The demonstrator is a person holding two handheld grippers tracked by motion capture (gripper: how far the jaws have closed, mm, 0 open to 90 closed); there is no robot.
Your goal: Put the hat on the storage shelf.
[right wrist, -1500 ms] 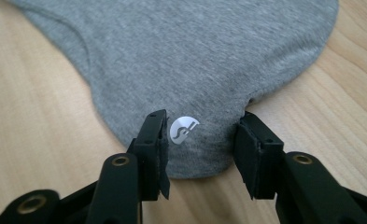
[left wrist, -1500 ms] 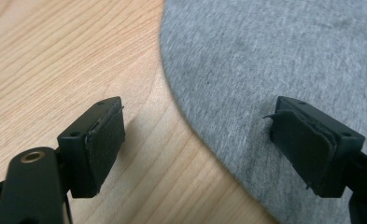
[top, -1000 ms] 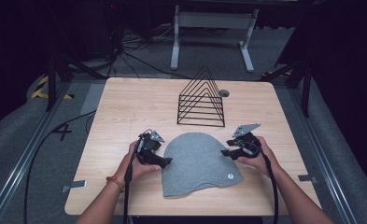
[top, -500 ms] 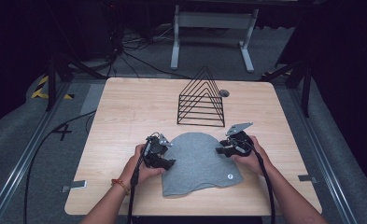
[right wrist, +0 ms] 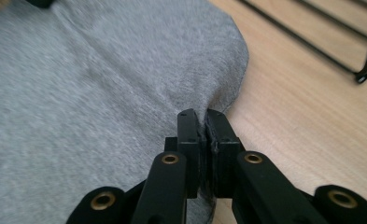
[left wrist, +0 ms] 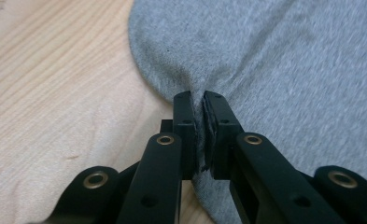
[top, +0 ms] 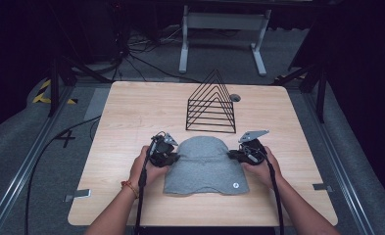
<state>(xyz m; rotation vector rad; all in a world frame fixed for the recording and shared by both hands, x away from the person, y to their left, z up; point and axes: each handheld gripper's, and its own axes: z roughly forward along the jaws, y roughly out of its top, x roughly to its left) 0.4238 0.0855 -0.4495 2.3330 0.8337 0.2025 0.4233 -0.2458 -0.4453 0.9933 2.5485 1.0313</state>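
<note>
A grey knit beanie (top: pixel 204 164) lies flat on the wooden table (top: pixel 131 112), its crown pointing away from me. My left gripper (top: pixel 172 157) sits at the beanie's left edge, and its jaws have just been closing. In the left gripper view the left gripper (left wrist: pixel 198 99) pinches a fold of the beanie (left wrist: pixel 284 60) between its pads. My right gripper (top: pixel 233 154) is at the beanie's right edge, jaws also just closed. In the right gripper view the right gripper (right wrist: pixel 201 115) clamps the hem of the beanie (right wrist: pixel 92 93).
A black wire rack (top: pixel 211 105) shaped like nested triangles stands just behind the beanie; its base bars (right wrist: pixel 312 44) lie close to the right gripper. A small grey disc (top: pixel 235 98) lies beside the rack. Cables trail from both grippers off the near table edge.
Both grippers moved inward onto the beanie's side edges and their jaws closed on the fabric. The beanie's sides have drawn in slightly.
</note>
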